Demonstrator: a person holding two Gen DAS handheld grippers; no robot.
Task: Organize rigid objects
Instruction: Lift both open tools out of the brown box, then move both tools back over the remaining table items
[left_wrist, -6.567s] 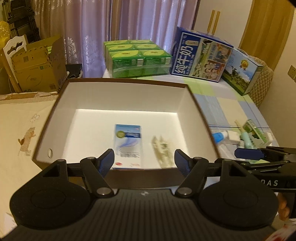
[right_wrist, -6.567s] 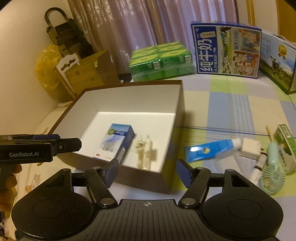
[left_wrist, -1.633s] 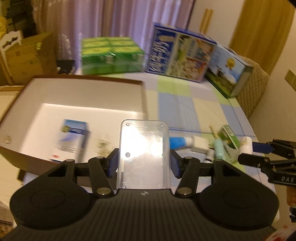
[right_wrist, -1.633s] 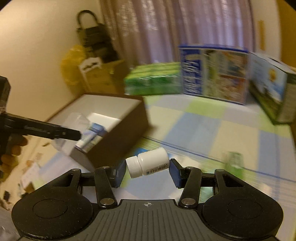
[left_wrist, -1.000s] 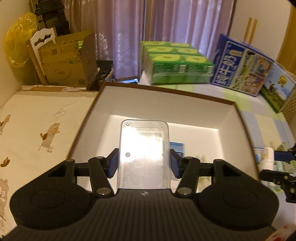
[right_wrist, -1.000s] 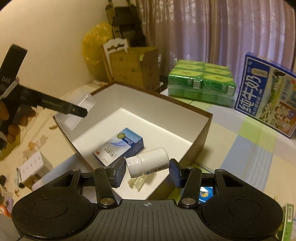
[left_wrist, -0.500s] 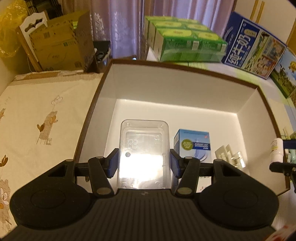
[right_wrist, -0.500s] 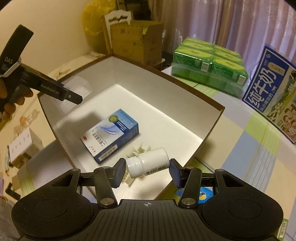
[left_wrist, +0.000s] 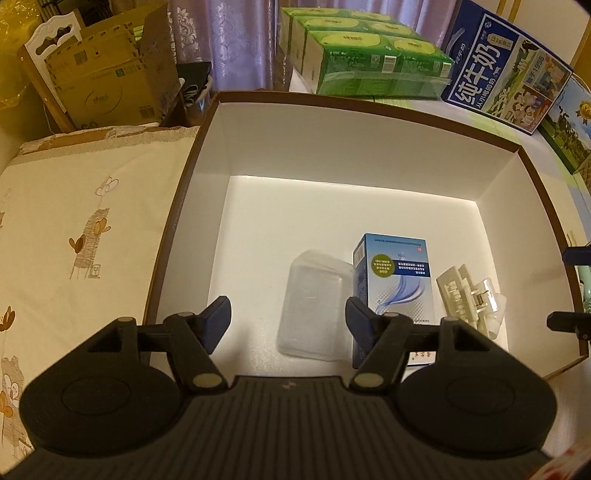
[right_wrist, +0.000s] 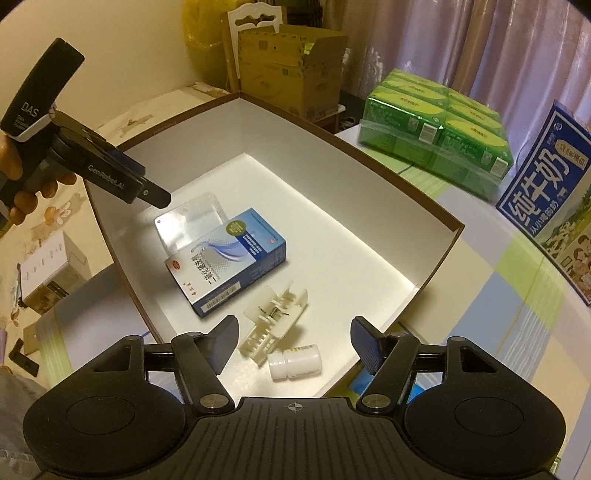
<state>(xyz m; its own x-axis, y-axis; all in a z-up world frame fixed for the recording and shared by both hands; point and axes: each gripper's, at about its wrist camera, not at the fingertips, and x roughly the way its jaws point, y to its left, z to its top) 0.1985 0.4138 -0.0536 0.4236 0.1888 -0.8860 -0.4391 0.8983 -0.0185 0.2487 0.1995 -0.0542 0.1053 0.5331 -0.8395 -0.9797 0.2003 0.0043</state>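
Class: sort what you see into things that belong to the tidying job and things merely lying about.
Job: brown box, clear case, blue carton, hair clip, white bottle.
Lying about: green packs, milk carton, cardboard box.

Black claw (right_wrist: 293, 341), blue pads (right_wrist: 364, 345), silver screws, "DAS" handle

Box (left_wrist: 332, 155): brown outside, white inside, open-topped.
Case (left_wrist: 314, 306): clear plastic, flat on box floor, touching the carton.
Carton (right_wrist: 225, 258): blue-white, lying flat, mid-floor.
Clip (right_wrist: 275, 321): cream plastic, beside carton.
Bottle (right_wrist: 295, 365): small, white, on its side, touching the clip.
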